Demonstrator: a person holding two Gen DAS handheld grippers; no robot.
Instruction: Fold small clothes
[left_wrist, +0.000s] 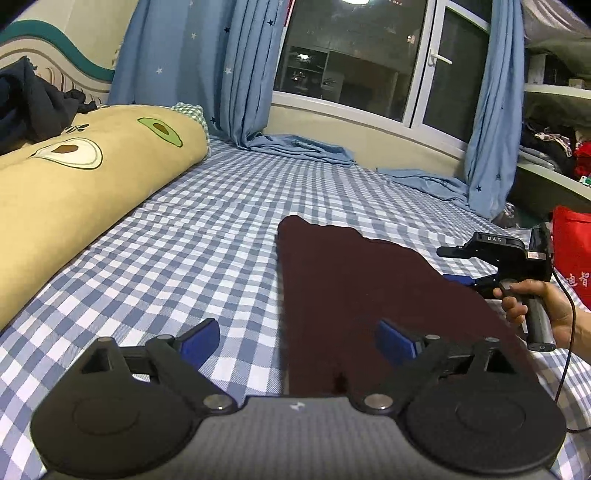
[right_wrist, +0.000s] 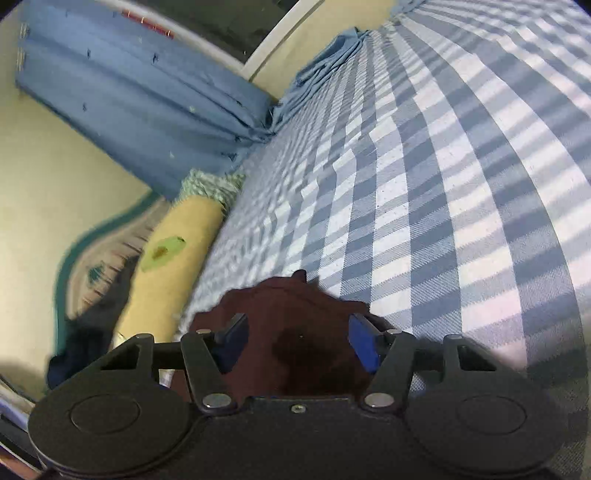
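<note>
A dark maroon cloth garment (left_wrist: 369, 288) lies flat on a bed covered with a blue and white checked sheet (left_wrist: 207, 229). The garment is wide near the camera and gets narrow at its far end.

The left gripper (left_wrist: 297, 341), black with blue pads, hangs just above the near edge of the garment. Its jaws are spread wide apart and nothing is pinched between them. One blue pad is over the sheet and the other is over the garment.

The right gripper (left_wrist: 463, 266) is at the right edge of the garment, held by a person's hand (left_wrist: 535, 308) on its grey handle. In the right wrist view it (right_wrist: 299, 343) is tilted, and the maroon cloth fills the space between its blue pads. The pads stand partly apart, and the blurred picture does not show whether they press on the cloth.

A long tan pillow with avocado pictures (left_wrist: 85, 177) lies along the left side of the bed. A dark blue piece of clothing (left_wrist: 29, 103) sits on top of it. Blue curtains with small stars (left_wrist: 192, 62) hang by a dark window (left_wrist: 351, 55) at the far end. A red bag (left_wrist: 572, 254) stands on the right.
</note>
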